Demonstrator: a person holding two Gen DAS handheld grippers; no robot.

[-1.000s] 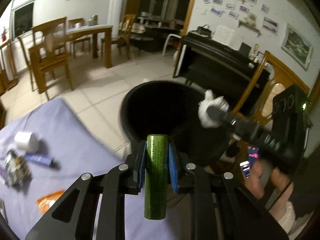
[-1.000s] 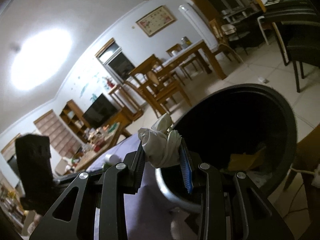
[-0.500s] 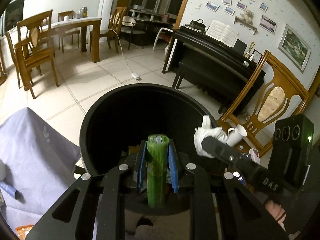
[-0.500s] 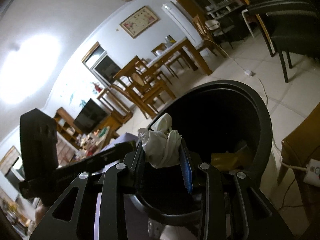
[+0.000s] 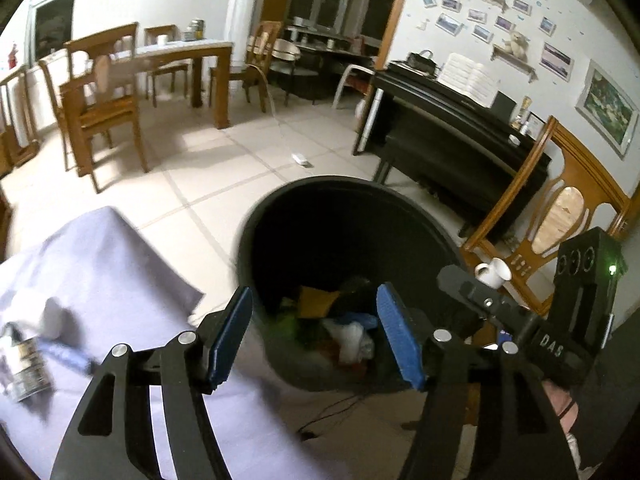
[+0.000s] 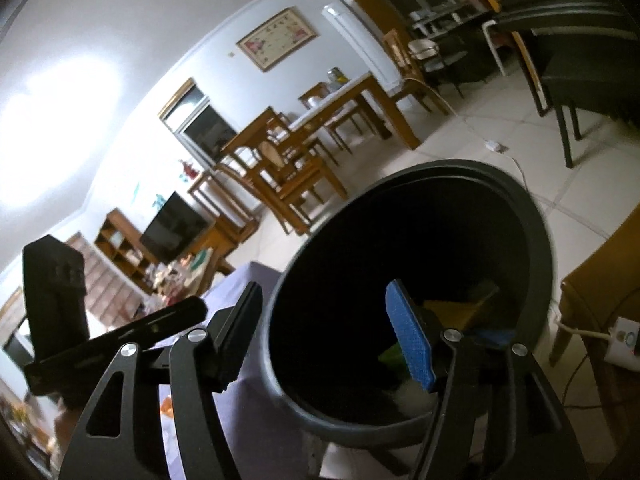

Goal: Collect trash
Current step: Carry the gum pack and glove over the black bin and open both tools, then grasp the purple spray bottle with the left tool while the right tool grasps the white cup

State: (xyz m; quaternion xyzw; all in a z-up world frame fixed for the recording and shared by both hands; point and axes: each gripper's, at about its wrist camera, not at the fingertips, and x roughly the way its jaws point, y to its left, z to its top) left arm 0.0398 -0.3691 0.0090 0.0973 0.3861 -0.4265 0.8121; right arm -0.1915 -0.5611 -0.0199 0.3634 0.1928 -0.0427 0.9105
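Gone from both tools: green tube and white wad, now down among trash in black bin (image 5: 256,240). Left tool (image 5: 314,338) and right tool (image 6: 326,340) opening, empty. Remaining can (image 5: 24,364) lies on bench (image 5: 100,264), leftward, nearer left tool.

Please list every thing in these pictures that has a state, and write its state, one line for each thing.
left hand-held gripper: jaws opening, nothing between them.
right hand-held gripper: jaws opening, nothing between them.
black trash bin: upright, no lid, trash at the bottom.
white crumpled tissue: lying inside the bin.
silver can: lying on the purple cloth.
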